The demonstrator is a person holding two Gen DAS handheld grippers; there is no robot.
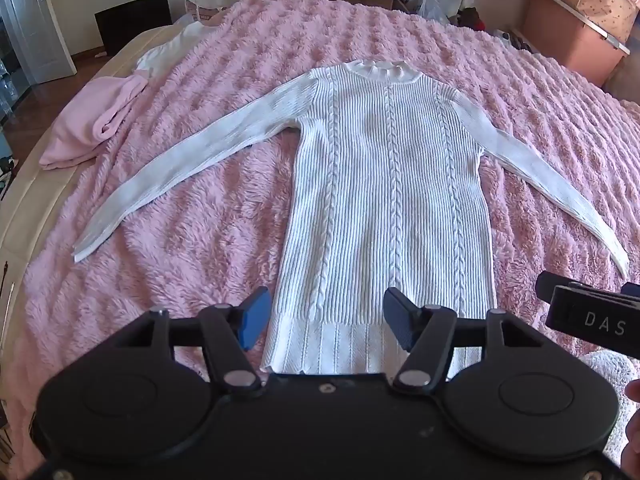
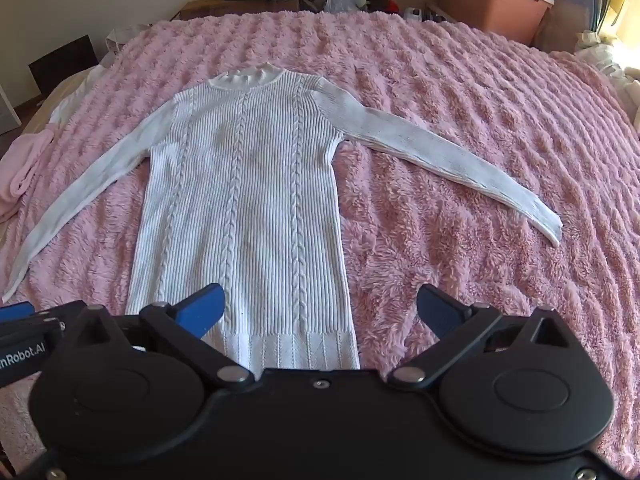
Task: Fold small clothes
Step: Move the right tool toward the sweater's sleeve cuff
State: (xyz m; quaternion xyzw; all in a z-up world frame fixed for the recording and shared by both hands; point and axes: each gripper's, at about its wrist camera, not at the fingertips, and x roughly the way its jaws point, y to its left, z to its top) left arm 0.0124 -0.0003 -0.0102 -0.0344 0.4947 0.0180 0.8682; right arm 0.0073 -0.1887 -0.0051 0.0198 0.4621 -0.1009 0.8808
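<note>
Left wrist view shows the white sweater (image 1: 384, 184) spread flat mid-bed on the pink blanket (image 1: 208, 208), hem at the near edge. It looks soft, light and stretchy; a sleeve cuff or hem corner seems the best hold. Left gripper (image 1: 325, 320) and right gripper (image 2: 320, 312) hover with jaws wide, holding nothing. No containers hold anything on the bed.

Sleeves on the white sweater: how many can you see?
2. The left sleeve stretches toward the folded pink garment; the right sleeve lies spread over the fluffy pink blanket. None is hidden.
</note>
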